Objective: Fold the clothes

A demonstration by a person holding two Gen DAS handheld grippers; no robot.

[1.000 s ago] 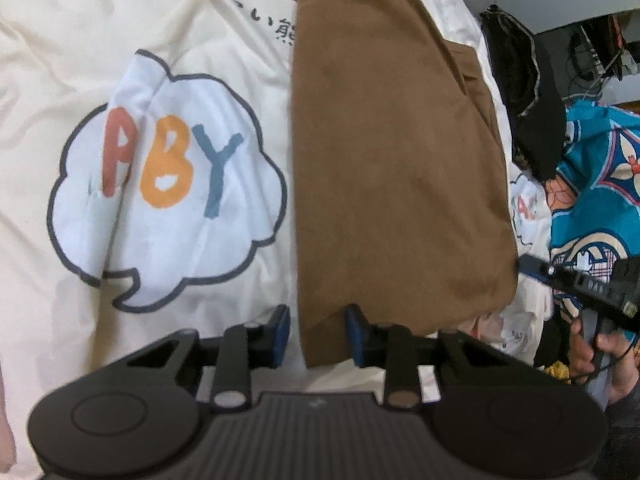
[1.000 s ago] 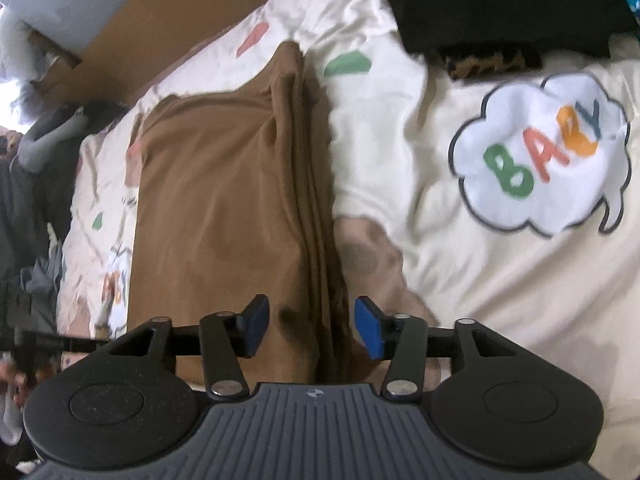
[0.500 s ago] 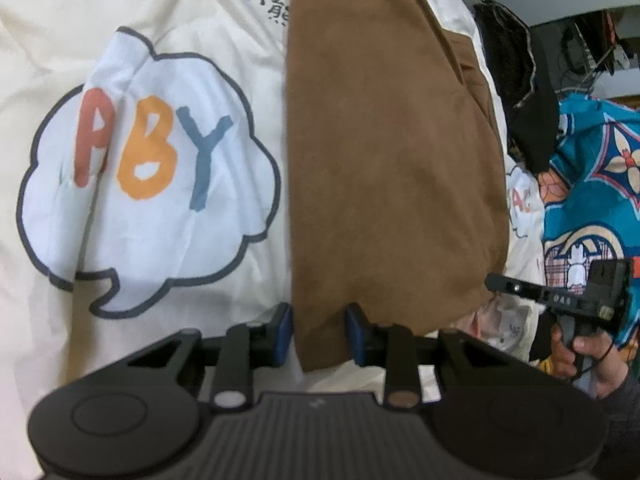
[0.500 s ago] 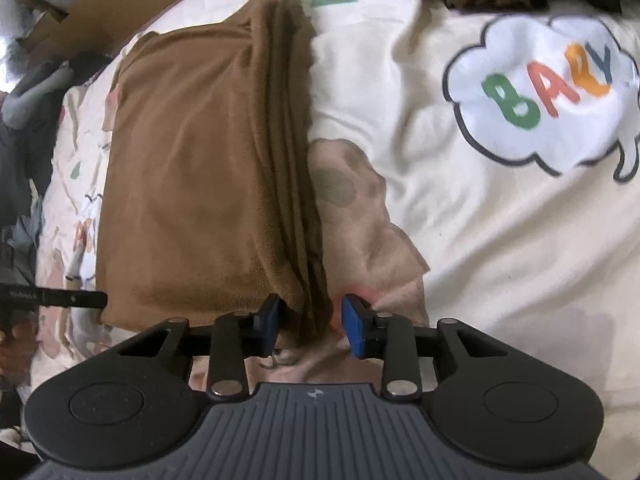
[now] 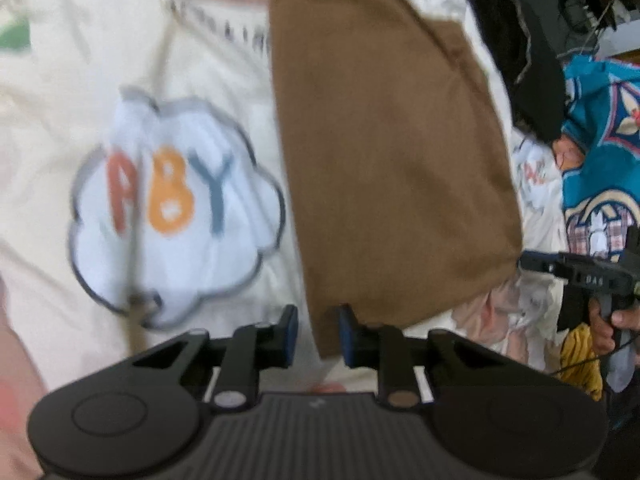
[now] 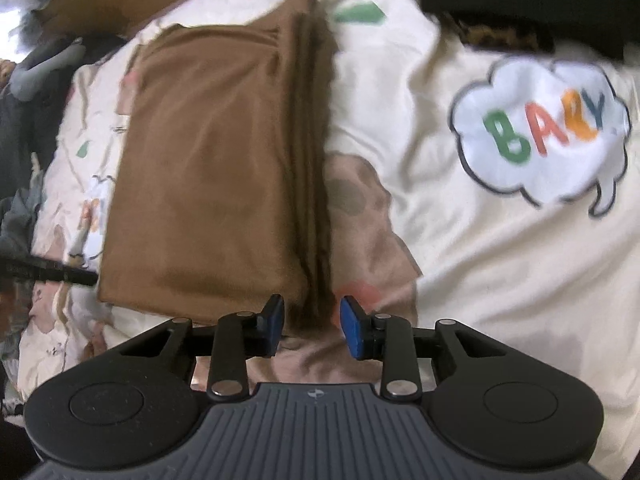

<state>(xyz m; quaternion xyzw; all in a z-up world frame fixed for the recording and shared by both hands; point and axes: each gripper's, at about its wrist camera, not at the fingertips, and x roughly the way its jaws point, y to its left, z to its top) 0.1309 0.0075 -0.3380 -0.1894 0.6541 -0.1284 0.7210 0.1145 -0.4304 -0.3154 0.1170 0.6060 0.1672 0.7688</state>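
From the left wrist view, the left tool [image 5: 316, 336] has its blue pads straddling the near corner of the brown garment [image 5: 384, 152], which lies folded into a long panel on the bed's cream printed cover [image 5: 100, 60]. The jaws are closing with that corner between them; blur hides whether the pads have met the cloth, so I take it as not yet pinched. The person's other hand [image 5: 608, 324] shows at the bed's right edge with the second tool.

From the right wrist view, the right tool [image 6: 312, 326] stands half-spread over the stacked folded edge of the garment [image 6: 208, 168], pads either side of the layers but apart from them.

To do this well, I think both tools should bite every layer at the near corners, then carry that end evenly toward the far end so the edges stay square.
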